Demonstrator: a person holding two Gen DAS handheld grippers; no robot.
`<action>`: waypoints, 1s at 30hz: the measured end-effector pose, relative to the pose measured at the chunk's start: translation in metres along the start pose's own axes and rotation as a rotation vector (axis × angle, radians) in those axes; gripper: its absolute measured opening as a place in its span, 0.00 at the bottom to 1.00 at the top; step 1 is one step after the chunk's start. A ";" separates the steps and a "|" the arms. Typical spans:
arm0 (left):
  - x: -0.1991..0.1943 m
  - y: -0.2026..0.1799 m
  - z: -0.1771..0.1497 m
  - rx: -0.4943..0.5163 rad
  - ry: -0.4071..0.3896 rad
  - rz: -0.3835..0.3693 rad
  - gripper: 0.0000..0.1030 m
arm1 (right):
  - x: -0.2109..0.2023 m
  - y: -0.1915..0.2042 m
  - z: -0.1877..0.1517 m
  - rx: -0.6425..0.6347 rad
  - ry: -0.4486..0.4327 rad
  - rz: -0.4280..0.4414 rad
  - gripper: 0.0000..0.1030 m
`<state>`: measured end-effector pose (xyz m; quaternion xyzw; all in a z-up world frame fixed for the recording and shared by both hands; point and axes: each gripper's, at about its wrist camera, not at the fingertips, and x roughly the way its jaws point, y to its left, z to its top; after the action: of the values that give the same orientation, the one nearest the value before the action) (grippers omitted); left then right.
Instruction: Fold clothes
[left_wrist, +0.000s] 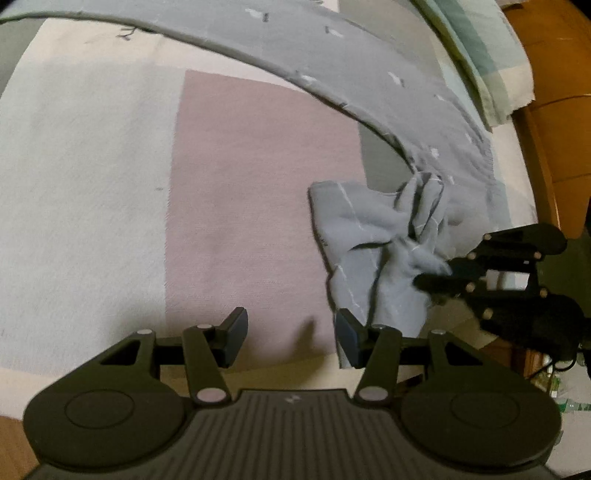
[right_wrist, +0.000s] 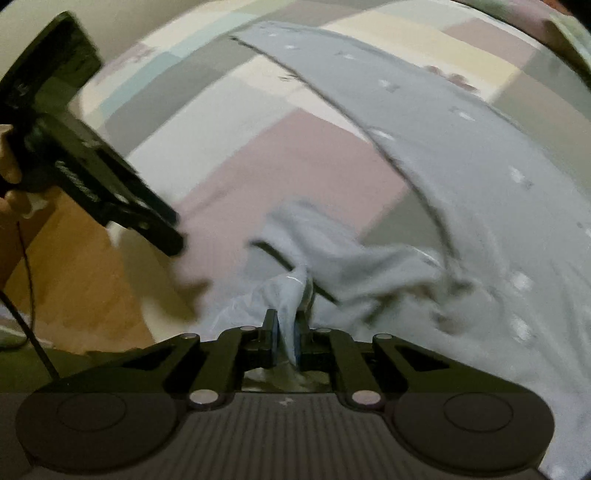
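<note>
A: Nearest, the right gripper (right_wrist: 286, 332) — jaws nearly closed, pinching a bunched corner of the grey garment (right_wrist: 461, 177).

B: And the left gripper (left_wrist: 290, 338)?

A: About half open, empty, just beside that crumpled corner, over the pink patch of the bedsheet (left_wrist: 258, 155). Beyond the corner, the garment lies spread flat.

B: So it's the pick-up step — next, probably, the left needs its own edge.

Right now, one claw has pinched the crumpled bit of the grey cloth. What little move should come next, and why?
Probably bring the left gripper over to pinch the cloth's near edge. The right gripper is already shut on the bunched part of the grey garment, while the left one is open with nothing between its pads, beside that edge. Two grips would let it be spread flat.
</note>
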<state>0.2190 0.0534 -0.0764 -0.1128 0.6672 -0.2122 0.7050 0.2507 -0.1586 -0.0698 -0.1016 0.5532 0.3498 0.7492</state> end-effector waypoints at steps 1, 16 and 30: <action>0.000 -0.001 0.001 0.008 0.000 -0.007 0.51 | -0.005 -0.007 -0.003 0.023 0.002 -0.019 0.10; 0.007 -0.023 0.007 0.141 0.033 -0.054 0.51 | -0.059 -0.080 -0.076 0.239 0.084 -0.259 0.24; 0.013 -0.069 0.018 0.284 0.045 -0.075 0.52 | -0.081 -0.106 -0.108 0.402 0.054 -0.439 0.45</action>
<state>0.2272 -0.0156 -0.0565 -0.0320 0.6415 -0.3333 0.6902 0.2249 -0.3282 -0.0614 -0.0775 0.5961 0.0600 0.7969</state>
